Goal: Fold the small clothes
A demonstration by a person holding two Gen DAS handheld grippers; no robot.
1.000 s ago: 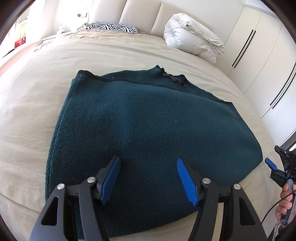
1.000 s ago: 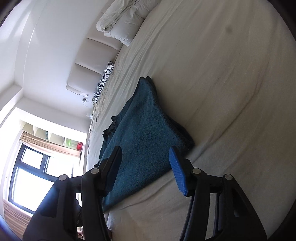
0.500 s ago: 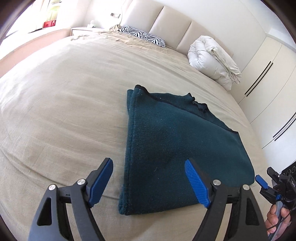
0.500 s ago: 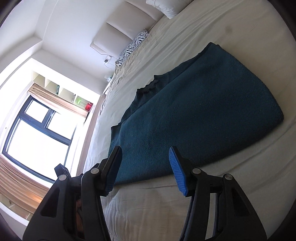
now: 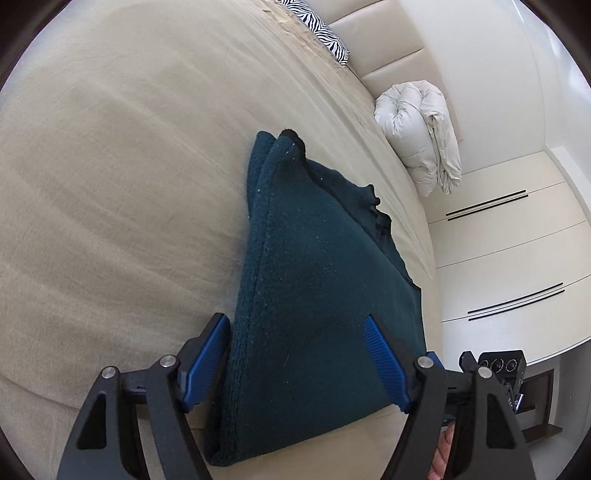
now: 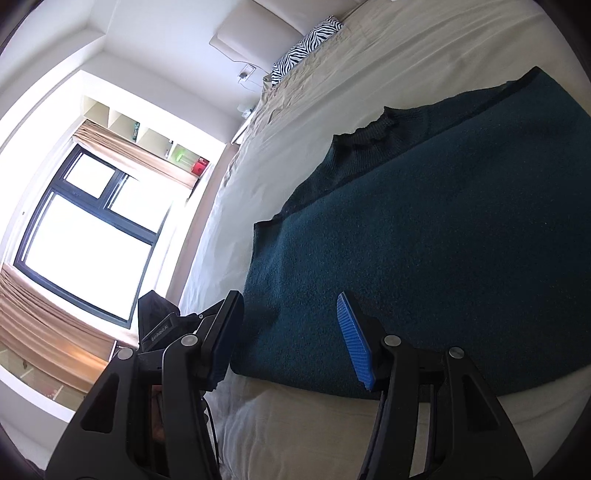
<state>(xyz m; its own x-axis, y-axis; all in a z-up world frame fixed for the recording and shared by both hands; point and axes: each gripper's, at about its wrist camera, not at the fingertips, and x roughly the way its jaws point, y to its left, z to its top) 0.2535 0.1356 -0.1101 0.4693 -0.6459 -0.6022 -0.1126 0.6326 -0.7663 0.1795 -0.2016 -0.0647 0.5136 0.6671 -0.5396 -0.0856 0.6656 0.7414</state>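
one folded sweater point(image 5: 314, 295) on bed point(image 5: 129, 166)

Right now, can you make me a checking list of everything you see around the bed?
Surface: beige bed sheet, lightly wrinkled.
Job's things: dark teal knit sweater, folded flat on the sheet.
Clutter: rolled white duvet and zebra-print pillow by the headboard.
Grippers: left gripper closing, nothing pinched; right gripper open, empty.
Cables: one thin dark cable beneath the right gripper.
Surroundings: white wardrobe doors, bright window, wall shelves.
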